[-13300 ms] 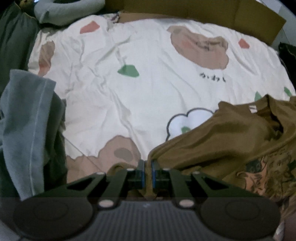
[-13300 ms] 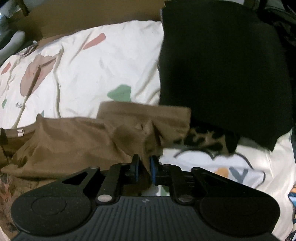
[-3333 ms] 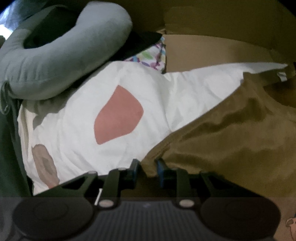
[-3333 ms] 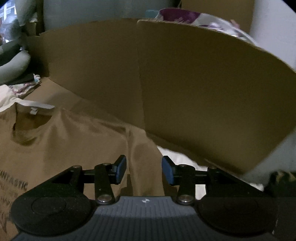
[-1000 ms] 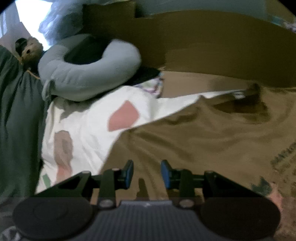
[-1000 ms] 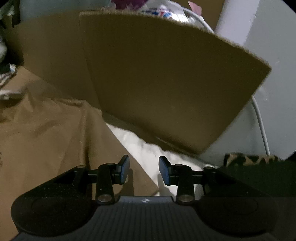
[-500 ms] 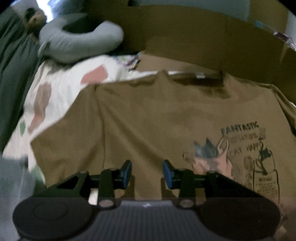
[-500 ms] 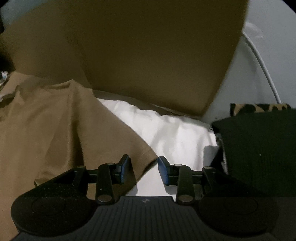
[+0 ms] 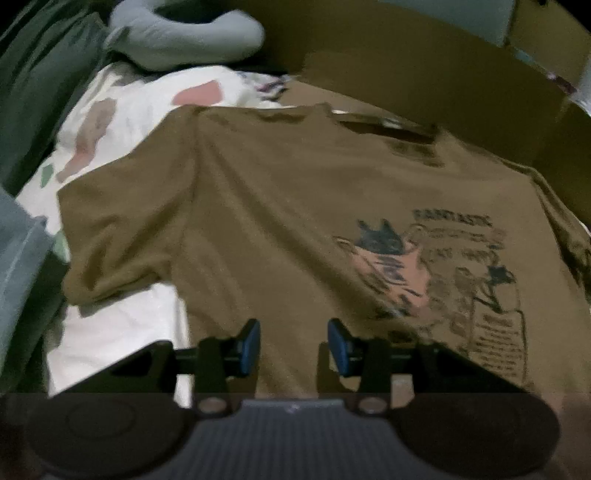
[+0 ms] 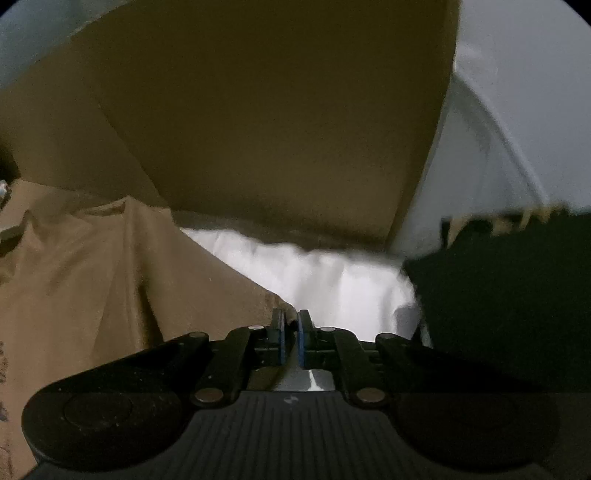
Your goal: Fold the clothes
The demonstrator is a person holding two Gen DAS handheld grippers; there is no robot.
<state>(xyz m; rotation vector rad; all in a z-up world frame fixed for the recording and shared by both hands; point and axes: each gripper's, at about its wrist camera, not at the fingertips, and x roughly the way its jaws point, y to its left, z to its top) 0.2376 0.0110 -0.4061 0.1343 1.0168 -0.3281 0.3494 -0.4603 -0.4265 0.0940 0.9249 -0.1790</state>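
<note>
Half a second ago the right gripper (image 10: 290,325) stood with its jaws parted over the tip of the sleeve; now the blue pads have closed to a thin slit, pinching the pointed end of the sleeve of the brown T-shirt (image 10: 92,280). Thirteen seconds back the same shirt lay crumpled while both grippers clamped it; now it is spread flat on the bed, print side up.

The left gripper (image 9: 293,345) has stayed wide apart over the last second, holding nothing, and hovers above the lower body of the brown T-shirt (image 9: 280,221). In the left wrist view the shirt's collar lies at the far end by the cardboard, its graphic print (image 9: 439,280) sits to the right, and one short sleeve spreads out left over the patterned bedsheet (image 9: 122,110). A grey neck pillow (image 9: 184,33) rests at the head of the sheet, and a grey-green garment edge (image 9: 18,243) shows at the left border.

In the right wrist view a tall cardboard panel (image 10: 277,122) stands behind the shirt, the white bedsheet (image 10: 332,280) shows between shirt and a black folded garment (image 10: 509,295) on the right, with a leopard-patterned fabric (image 10: 498,221) peeking just behind it. A pale cable (image 10: 509,140) runs down the wall.
</note>
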